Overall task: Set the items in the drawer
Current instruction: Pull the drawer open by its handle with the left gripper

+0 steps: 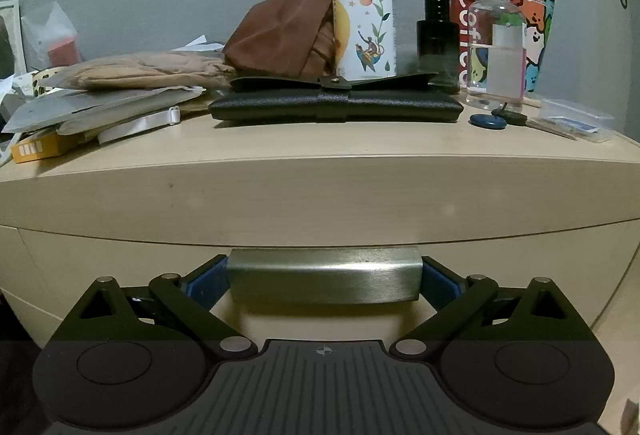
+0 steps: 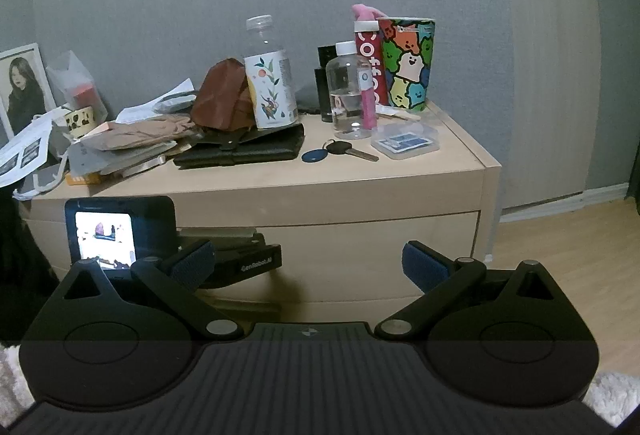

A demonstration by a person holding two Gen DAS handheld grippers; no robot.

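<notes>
A: Entry, left to right. Far left of the dresser top (image 2: 460,151): a framed picture (image 2: 22,85) leaning on the wall and a stack of papers and packets (image 1: 108,103). Centre: the black wallet (image 1: 336,105) lies flat with its long axis running left-right, parallel to the front edge; a brown pouch (image 1: 280,31) and a printed bottle (image 1: 364,23) stand behind it. Right: a dark perfume bottle (image 1: 438,39), a clear bottle (image 1: 496,43), a cartoon cup (image 2: 408,63), keys with a blue fob (image 2: 340,151) and a clear plastic case (image 2: 406,141).

B: And the drawer?

A: The top drawer (image 2: 360,247) reads as closed; no gap shows below the dresser top. None of the items is inside yet.

B: Left tool?

A: The left gripper (image 1: 323,281) sits at the metal handle (image 1: 324,279). Its blue pads (image 1: 206,281) flank the two ends of the bar. The handle's long axis is horizontal, across the fingers. Whether the pads actually press the bar, I cannot tell: they look touching or just shy of it.

B: Right tool?

A: The right gripper (image 2: 308,265) is spread wide, holding nothing, back from the dresser front and right of the left one, which shows in its view at lower left.

B: Judgement?

A: The left is the nearer hand for the handle; the pull would be straight back toward the person. The right is free for the wallet or keys, both above and ahead of it.
</notes>
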